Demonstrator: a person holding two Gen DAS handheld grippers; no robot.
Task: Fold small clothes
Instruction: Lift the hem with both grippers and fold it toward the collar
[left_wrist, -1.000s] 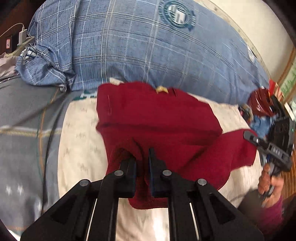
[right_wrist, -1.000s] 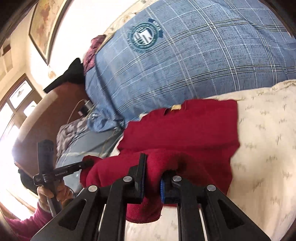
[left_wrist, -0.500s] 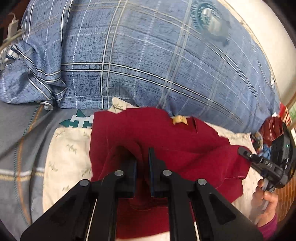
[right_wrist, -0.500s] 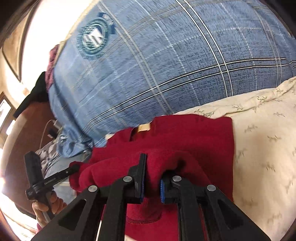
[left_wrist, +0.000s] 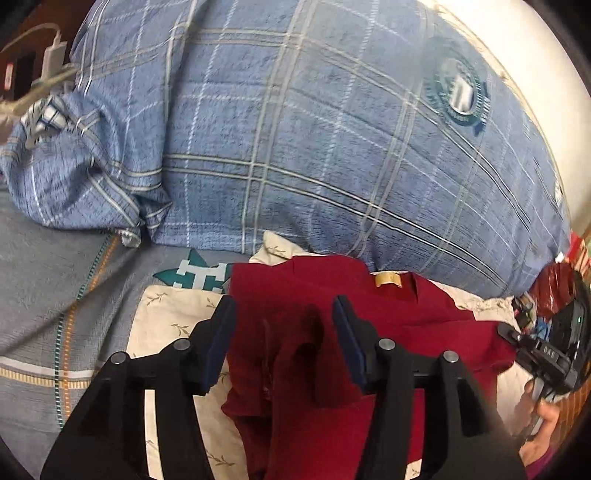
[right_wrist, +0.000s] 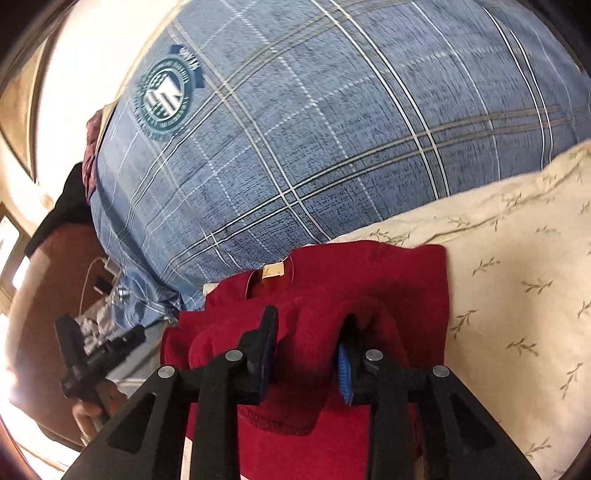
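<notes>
Both grippers, left (left_wrist: 282, 339) and right (right_wrist: 306, 350), low over the red garment (right_wrist: 388, 288), fingers spread wide, gripping nothing.

- Left wrist view: close over the bed, facing the blue pillow (left_wrist: 332, 140), from the left.
- Right wrist view: equally close, facing the same pillow (right_wrist: 332, 140) from the right.
- Both share the red garment (left_wrist: 369, 314) (right_wrist: 369, 280) and cream sheet (left_wrist: 173, 314) (right_wrist: 517, 277).

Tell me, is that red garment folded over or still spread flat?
Folded over. The red garment has a doubled layer bunched up toward its neck label, lying between the open right gripper.
</notes>
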